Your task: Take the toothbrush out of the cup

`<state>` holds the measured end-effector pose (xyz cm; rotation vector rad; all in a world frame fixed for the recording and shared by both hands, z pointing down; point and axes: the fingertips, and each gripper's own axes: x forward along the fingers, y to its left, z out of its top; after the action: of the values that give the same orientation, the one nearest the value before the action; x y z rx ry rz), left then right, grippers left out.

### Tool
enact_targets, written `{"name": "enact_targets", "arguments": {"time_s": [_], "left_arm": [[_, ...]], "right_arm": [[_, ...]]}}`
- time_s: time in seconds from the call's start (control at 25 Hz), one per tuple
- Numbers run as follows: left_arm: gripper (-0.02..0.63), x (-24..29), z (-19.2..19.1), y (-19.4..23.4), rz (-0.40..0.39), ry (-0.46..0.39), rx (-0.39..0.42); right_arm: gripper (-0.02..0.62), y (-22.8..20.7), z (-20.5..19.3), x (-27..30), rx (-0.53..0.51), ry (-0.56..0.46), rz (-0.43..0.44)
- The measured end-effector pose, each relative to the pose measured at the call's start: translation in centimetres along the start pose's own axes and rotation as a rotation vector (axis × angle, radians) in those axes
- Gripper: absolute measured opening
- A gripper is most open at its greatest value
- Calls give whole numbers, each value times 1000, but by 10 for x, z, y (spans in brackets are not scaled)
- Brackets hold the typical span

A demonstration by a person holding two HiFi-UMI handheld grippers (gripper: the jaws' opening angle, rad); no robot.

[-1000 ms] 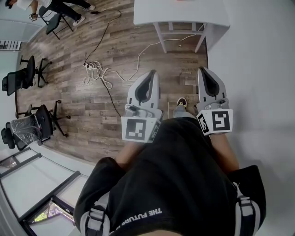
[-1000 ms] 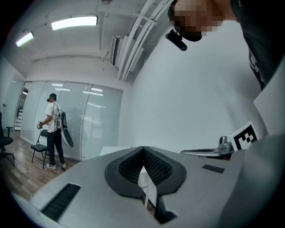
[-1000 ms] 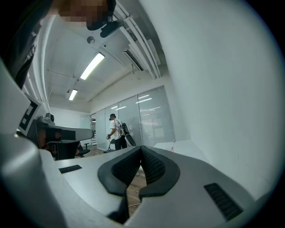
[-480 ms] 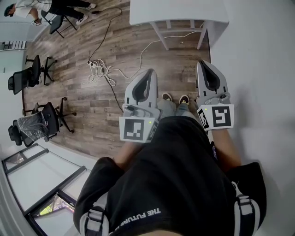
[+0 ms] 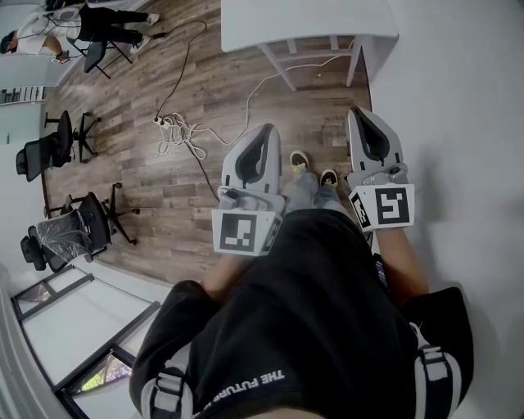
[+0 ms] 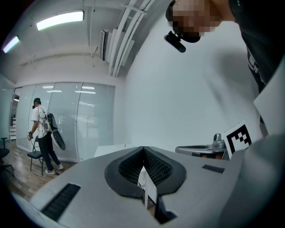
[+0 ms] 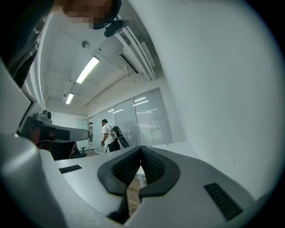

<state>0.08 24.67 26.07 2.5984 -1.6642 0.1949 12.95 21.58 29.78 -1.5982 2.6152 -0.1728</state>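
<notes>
Head view: the person stands on a wood floor point(image 5: 205, 106) and looks down past their own shoes point(image 5: 299, 159). The left gripper point(image 5: 264, 135) and right gripper point(image 5: 364, 119) are held at waist height, both pointing forward. A white table point(image 5: 311, 20) stands ahead, well apart, with only its near edge in view. A cable point(image 5: 184, 135) lies coiled on the floor to the left, and chairs point(image 5: 49, 147) stand further left. Neither the toothbrush nor the cup shows here.

Left gripper view: the jaws meet at their tips with nothing between them. Beyond them are a white wall point(image 6: 178, 102), glass partitions and a person point(image 6: 42, 133) far off.

Right gripper view: these jaws are also pressed together and empty. The same room lies beyond, and there is no cup.

The task has not begun, and its things are probably on the table, out of sight. The likely risks are a foot catching the cable on the way, and closed jaws reaching the cup and tipping it before they open on the toothbrush.
</notes>
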Motion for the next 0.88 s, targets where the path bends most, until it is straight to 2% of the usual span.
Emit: {"name": "enact_targets", "arguments": {"time_s": [0.36,0.88], "left_arm": [[17,23,-4,29,-18,-5,-22],[18,51,1,128,-13,-55,-65]], "right_arm": [[15,3,-6,35,-13,22,0],[15,41,7,123,-85,34,4]]}}
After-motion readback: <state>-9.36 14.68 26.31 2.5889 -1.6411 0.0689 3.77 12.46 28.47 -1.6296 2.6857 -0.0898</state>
